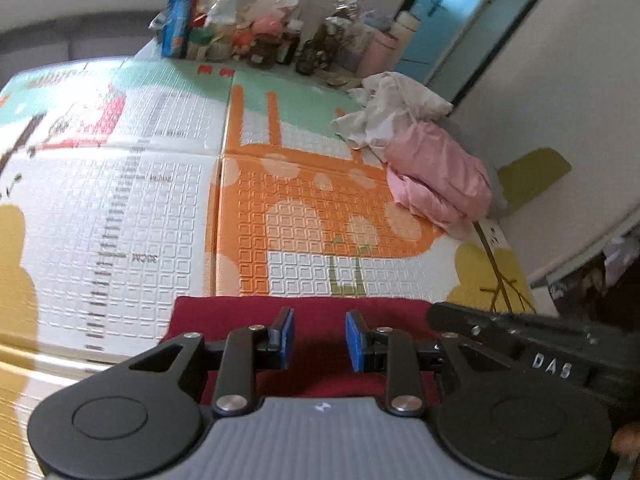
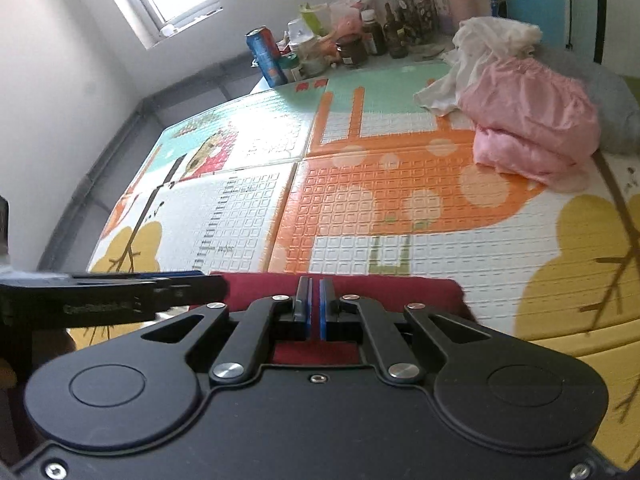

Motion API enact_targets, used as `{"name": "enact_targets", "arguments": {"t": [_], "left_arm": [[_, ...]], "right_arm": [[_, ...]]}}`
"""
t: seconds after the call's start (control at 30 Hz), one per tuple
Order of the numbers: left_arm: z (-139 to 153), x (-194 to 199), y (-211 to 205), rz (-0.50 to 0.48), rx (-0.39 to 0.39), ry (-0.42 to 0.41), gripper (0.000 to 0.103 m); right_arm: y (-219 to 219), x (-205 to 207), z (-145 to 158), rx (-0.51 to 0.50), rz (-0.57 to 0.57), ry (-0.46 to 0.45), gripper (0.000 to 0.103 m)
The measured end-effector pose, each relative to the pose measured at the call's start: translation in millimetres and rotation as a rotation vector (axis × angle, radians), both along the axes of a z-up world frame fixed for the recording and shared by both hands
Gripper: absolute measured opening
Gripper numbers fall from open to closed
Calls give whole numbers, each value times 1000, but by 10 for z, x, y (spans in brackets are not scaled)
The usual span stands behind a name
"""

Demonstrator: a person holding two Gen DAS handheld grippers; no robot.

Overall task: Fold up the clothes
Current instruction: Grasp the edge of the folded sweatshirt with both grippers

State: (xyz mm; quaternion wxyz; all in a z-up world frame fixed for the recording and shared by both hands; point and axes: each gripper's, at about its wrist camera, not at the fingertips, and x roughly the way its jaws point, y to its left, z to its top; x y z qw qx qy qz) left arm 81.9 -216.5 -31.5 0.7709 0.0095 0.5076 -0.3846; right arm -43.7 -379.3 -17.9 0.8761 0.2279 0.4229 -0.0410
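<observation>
A dark red garment [image 1: 320, 312] lies folded flat on the patterned play mat [image 1: 160, 208], at its near edge. My left gripper [image 1: 320, 338] hovers over the garment's middle, open, with nothing between its blue pads [image 1: 286, 338]. From the right, the right gripper's black body [image 1: 500, 328] reaches in over the garment's right end. In the right wrist view the same red garment [image 2: 380, 288] lies under my right gripper [image 2: 315, 308], whose pads stand nearly together with no cloth seen between them. The left gripper [image 2: 120, 300] lies across the garment's left end.
A crumpled pink garment [image 2: 532, 120] and a white one [image 2: 480, 52] are piled at the mat's far right, against a grey cushion [image 2: 616, 100]. Bottles, jars and a blue can [image 2: 266, 56] crowd the far edge. Walls and a window stand on the left.
</observation>
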Motion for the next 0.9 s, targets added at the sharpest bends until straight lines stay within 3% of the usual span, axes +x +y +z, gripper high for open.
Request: {"name": "enact_targets", "arguments": {"t": [0.33,0.5,0.63,0.77,0.9], "left_arm": [[-492,168,-82,101,-4,115,29],[-617,170,-104,98,59,130,22],[-797,217,-47,125,102,188,4],[-918,292,114,147,54,252,4],[-896,243,147,124,70,210,4]], "right_arm": [[-137,283,-586,196,-102,36,3],[-135,346,-801,205,-112,88,1],[-110,371,-961,175,-93,165,0],[-104,331,-1064,165,-81,187,0],[-105,304,-1065,153,-61,183,0]]}}
